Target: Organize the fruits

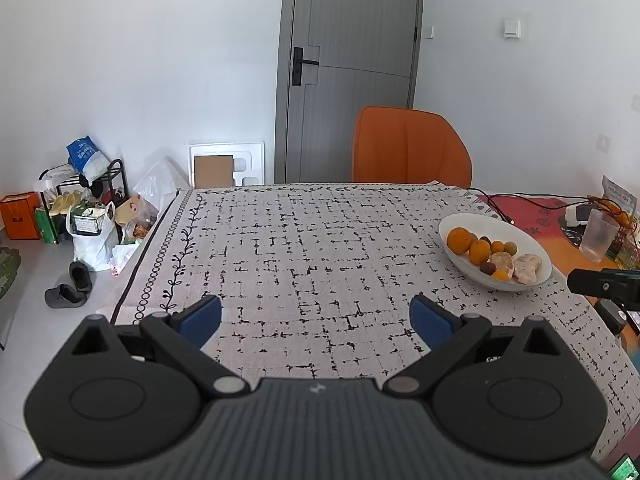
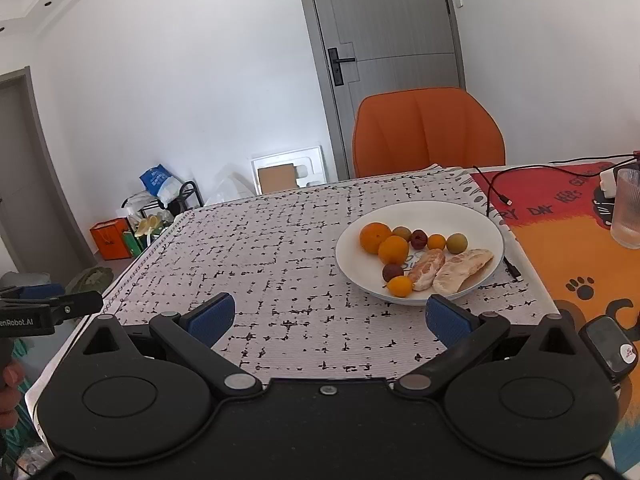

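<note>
A white plate [image 2: 472, 216] sits on the patterned grey tablecloth and also shows at the right of the left wrist view [image 1: 516, 236]. It holds two oranges [image 2: 375, 237], several small yellow, green and dark red fruits [image 2: 418, 239], and peeled citrus pieces [image 2: 460, 266]. My right gripper [image 2: 329, 320] is open and empty, just in front of the plate's near rim. My left gripper [image 1: 316, 320] is open and empty over bare tablecloth, well to the left of the plate.
An orange chair [image 2: 428, 132] stands behind the table's far edge. A black cable [image 2: 494, 188], a ribbed glass [image 2: 628, 212] and a white charger lie on the colourful cloth at the right. Bags, a shoe rack [image 1: 86, 196] and slippers are on the floor at the left.
</note>
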